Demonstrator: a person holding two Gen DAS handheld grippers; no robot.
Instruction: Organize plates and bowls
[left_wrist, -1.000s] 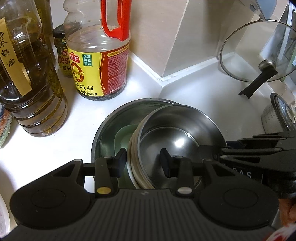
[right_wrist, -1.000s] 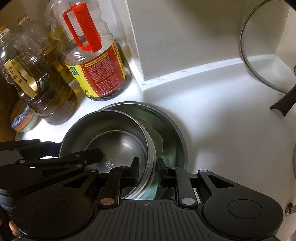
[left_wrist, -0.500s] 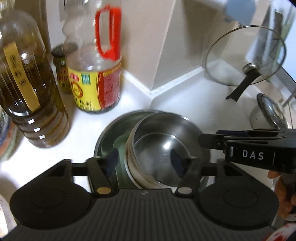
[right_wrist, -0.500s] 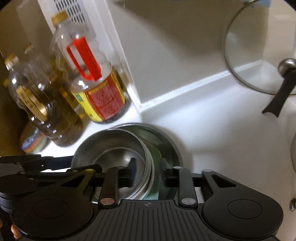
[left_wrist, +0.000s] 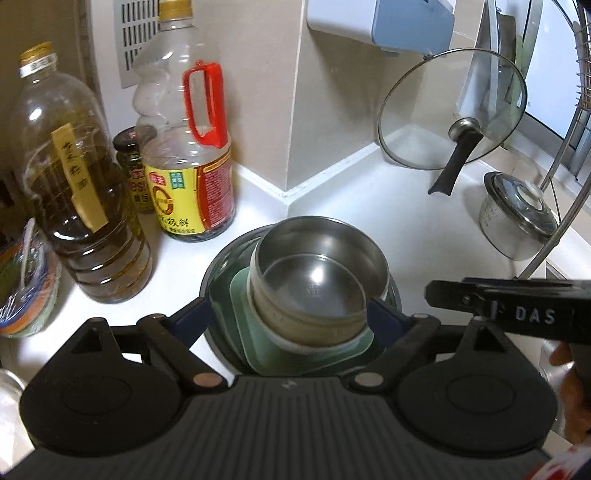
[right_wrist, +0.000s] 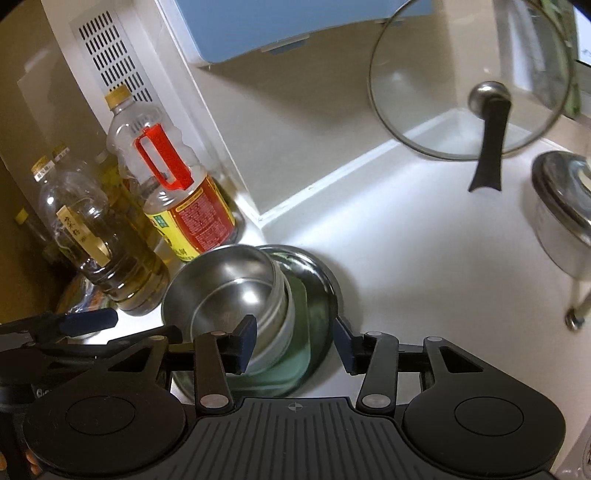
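Observation:
A small steel bowl (left_wrist: 317, 273) rests tilted on a pale green square plate (left_wrist: 258, 350) inside a wide steel bowl (left_wrist: 225, 258) on the white counter. My left gripper (left_wrist: 290, 317) is open above the stack's near side, its fingers spread on either side and apart from it. My right gripper (right_wrist: 295, 341) is open too, above the same stack (right_wrist: 236, 280), touching nothing. The right gripper also shows at the right edge of the left wrist view (left_wrist: 517, 306).
An oil bottle (left_wrist: 81, 206), a small jar (left_wrist: 133, 166) and a red-handled sauce bottle (left_wrist: 188, 177) stand left of the stack. A glass lid (left_wrist: 450, 110) leans on the back wall. A lidded steel pot (left_wrist: 517, 218) and a wire rack leg (right_wrist: 576, 310) stand at the right.
Both grippers have let go of the small steel bowl's rim, opened wide and drawn up and back. The small bowl now sits in the stack.

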